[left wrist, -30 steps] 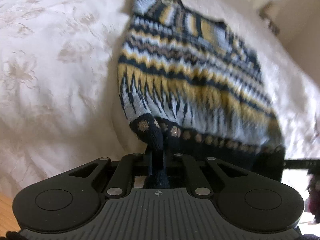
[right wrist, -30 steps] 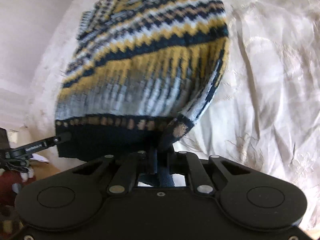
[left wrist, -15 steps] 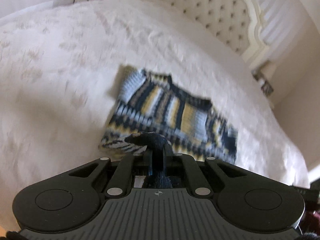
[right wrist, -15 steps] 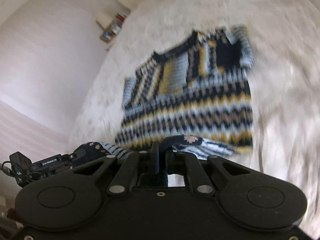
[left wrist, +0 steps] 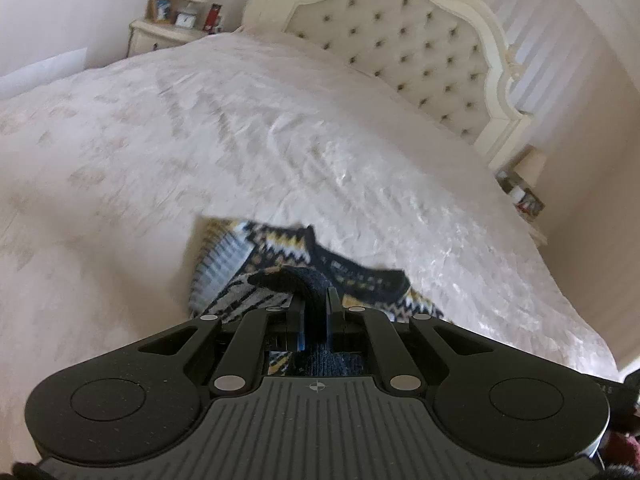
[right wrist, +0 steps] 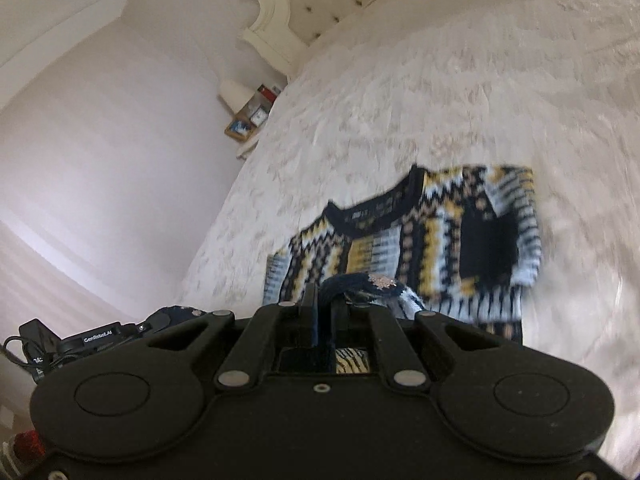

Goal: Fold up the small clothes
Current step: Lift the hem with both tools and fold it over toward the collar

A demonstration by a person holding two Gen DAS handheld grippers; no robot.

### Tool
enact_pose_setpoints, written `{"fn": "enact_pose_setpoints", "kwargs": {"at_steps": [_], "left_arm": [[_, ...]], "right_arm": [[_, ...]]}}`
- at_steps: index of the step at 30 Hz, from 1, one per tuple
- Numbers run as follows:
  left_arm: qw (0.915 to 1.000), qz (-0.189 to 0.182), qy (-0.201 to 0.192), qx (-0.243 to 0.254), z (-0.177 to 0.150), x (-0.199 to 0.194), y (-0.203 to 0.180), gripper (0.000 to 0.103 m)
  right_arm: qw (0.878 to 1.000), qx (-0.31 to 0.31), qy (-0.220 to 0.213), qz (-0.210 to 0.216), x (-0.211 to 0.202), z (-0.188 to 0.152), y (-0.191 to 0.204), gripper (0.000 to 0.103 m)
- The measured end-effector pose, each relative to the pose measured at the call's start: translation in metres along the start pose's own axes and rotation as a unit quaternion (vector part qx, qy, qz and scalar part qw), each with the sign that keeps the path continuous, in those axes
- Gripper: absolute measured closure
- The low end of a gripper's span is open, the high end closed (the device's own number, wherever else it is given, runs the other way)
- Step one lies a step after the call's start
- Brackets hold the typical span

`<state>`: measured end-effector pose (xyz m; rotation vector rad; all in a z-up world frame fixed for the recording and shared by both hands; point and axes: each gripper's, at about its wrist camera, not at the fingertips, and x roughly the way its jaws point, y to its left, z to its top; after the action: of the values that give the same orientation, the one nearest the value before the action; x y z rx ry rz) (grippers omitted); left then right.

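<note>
Presently: left gripper [left wrist: 315, 312] and right gripper [right wrist: 322, 312] each clamped on sweater [right wrist: 436, 240] hem | advice: carry hem level toward neckline, align edges, keep clear of bed [left wrist: 280, 128] edge

— What is showing up on the bed [left wrist: 160, 152]?
— One patterned knit sweater [right wrist: 440, 232] is lying there, and two grippers are pinching it: the left gripper [left wrist: 316, 312] and the right gripper [right wrist: 322, 312].
— Furniture?
— One tufted headboard [left wrist: 400, 32] is standing behind, with two nightstands, one [left wrist: 160, 36] at each side [left wrist: 528, 216].
</note>
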<state>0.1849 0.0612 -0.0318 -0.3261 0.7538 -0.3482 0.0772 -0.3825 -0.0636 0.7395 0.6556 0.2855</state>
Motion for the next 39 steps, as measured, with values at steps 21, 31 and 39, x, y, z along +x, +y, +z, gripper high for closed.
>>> {"fn": "enact_pose_setpoints", "kwargs": {"at_steps": [21, 31, 39], "left_arm": [[0.9960, -0.010, 0.089, -0.001, 0.052, 0.126, 0.032, 0.094], [0.9944, 0.031, 0.101, -0.010, 0.067, 0.179, 0.057, 0.095], [0.9939, 0.049, 0.097, 0.019, 0.080, 0.191, 0.063, 0.093]], "right_arm": [[0.992, 0.040, -0.012, -0.116, 0.096, 0.049, -0.019, 0.091], [0.987, 0.052, 0.020, -0.153, 0.141, 0.069, -0.054, 0.082], [0.982, 0.060, 0.010, -0.179, 0.159, 0.082, -0.073, 0.052]]}}
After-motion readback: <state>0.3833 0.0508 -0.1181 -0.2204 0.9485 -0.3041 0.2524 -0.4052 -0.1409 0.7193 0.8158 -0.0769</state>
